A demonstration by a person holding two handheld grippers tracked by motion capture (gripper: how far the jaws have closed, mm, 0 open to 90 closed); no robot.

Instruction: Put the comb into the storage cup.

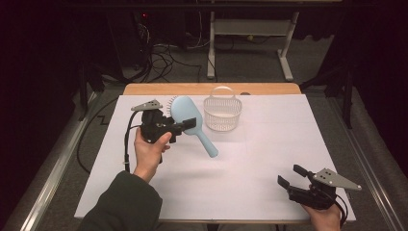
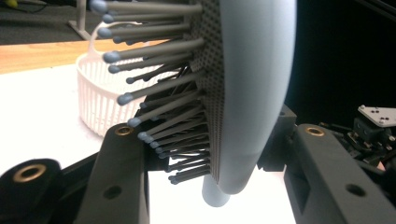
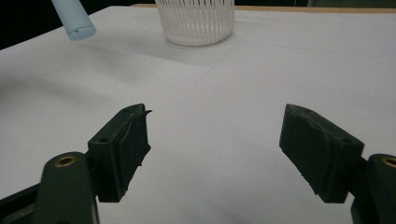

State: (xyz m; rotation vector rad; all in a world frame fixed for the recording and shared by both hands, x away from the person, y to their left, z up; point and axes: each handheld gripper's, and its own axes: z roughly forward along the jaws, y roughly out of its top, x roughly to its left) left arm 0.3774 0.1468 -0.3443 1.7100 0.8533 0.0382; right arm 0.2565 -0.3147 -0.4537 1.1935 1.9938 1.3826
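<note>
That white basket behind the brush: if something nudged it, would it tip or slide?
The basket looks like thin slatted plastic, so probably light and apt to slide on the smooth white table. Its wide, low shape suggests it would rarely tip. The handle may flex.

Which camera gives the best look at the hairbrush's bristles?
The left gripper view: the hairbrush is close up, its bristles side-on. The high view shows the whole brush held by the left gripper; the right gripper view shows just its handle end.
</note>
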